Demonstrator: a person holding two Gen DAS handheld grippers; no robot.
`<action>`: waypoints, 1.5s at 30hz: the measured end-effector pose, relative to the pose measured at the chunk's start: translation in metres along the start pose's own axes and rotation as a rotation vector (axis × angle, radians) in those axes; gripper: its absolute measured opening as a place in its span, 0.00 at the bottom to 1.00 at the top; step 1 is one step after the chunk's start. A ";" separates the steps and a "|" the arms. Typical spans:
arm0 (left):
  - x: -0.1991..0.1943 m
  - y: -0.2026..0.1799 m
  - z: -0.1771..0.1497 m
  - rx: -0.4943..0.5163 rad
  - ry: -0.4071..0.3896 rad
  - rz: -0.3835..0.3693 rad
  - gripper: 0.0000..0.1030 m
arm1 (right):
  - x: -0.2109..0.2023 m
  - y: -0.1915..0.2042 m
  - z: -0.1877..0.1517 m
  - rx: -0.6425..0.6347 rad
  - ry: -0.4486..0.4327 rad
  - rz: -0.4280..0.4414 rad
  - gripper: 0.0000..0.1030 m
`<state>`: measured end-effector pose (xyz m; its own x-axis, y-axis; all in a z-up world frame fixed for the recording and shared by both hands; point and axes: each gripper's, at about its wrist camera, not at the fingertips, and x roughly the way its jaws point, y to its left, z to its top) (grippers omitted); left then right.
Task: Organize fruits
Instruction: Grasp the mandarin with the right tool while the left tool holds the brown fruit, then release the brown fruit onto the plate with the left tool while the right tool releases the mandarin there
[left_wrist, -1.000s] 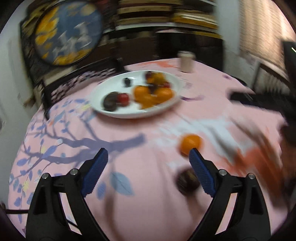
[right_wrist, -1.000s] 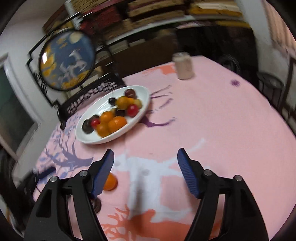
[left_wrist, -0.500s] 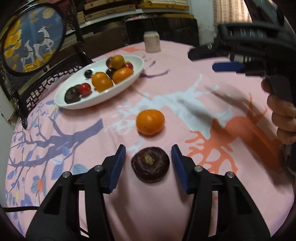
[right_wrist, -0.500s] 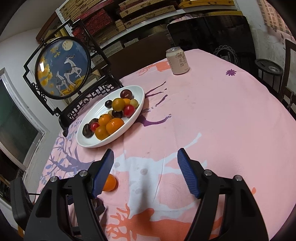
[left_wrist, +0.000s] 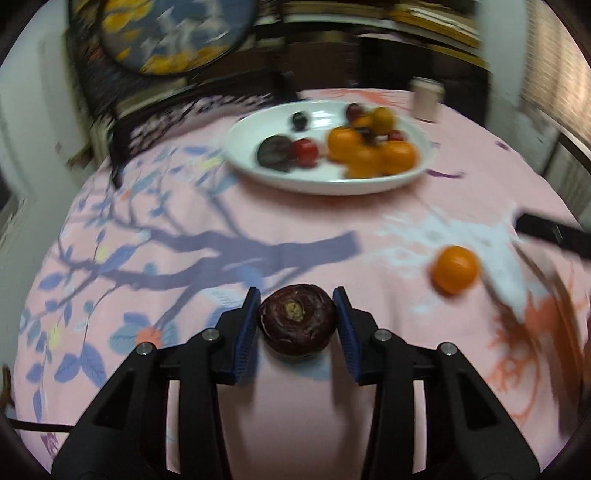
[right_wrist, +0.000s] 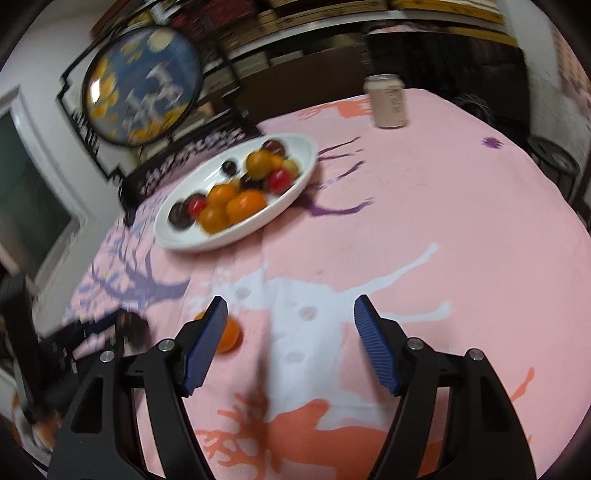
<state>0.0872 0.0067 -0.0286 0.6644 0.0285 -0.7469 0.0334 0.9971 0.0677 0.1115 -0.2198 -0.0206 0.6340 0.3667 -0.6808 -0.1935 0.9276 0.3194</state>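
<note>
My left gripper (left_wrist: 297, 321) is shut on a dark purple round fruit (left_wrist: 297, 320) and holds it over the pink tablecloth. A loose orange (left_wrist: 455, 268) lies on the cloth to its right; it also shows in the right wrist view (right_wrist: 228, 335), half hidden behind the left finger. The white oval plate (left_wrist: 258, 168) at the far side holds several oranges, red and dark fruits; it also shows in the right wrist view (right_wrist: 221, 242). My right gripper (right_wrist: 290, 326) is open and empty above the cloth. The left gripper (right_wrist: 127, 326) appears blurred at the left there.
A drink can (right_wrist: 388, 101) stands at the far edge of the round table. A round framed deer picture (right_wrist: 142, 98) on a black stand sits behind the plate. Shelves line the back wall. A dark stool (right_wrist: 554, 160) stands off the table's right.
My left gripper has closed on the dark purple fruit and swung left, so the orange now lies to the right. The right gripper has stayed open and shifted slightly.
</note>
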 end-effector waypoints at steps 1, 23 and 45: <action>0.003 0.002 0.001 -0.011 0.012 0.003 0.40 | 0.003 0.006 -0.002 -0.028 0.009 0.004 0.69; 0.012 -0.009 0.001 -0.010 0.017 0.009 0.40 | 0.051 0.069 -0.020 -0.238 0.109 -0.034 0.38; -0.011 -0.013 0.001 -0.002 -0.087 0.019 0.40 | 0.007 0.045 -0.014 -0.135 -0.014 -0.018 0.37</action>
<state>0.0802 -0.0071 -0.0202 0.7274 0.0416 -0.6850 0.0188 0.9966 0.0804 0.0966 -0.1748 -0.0207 0.6482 0.3495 -0.6765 -0.2800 0.9356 0.2151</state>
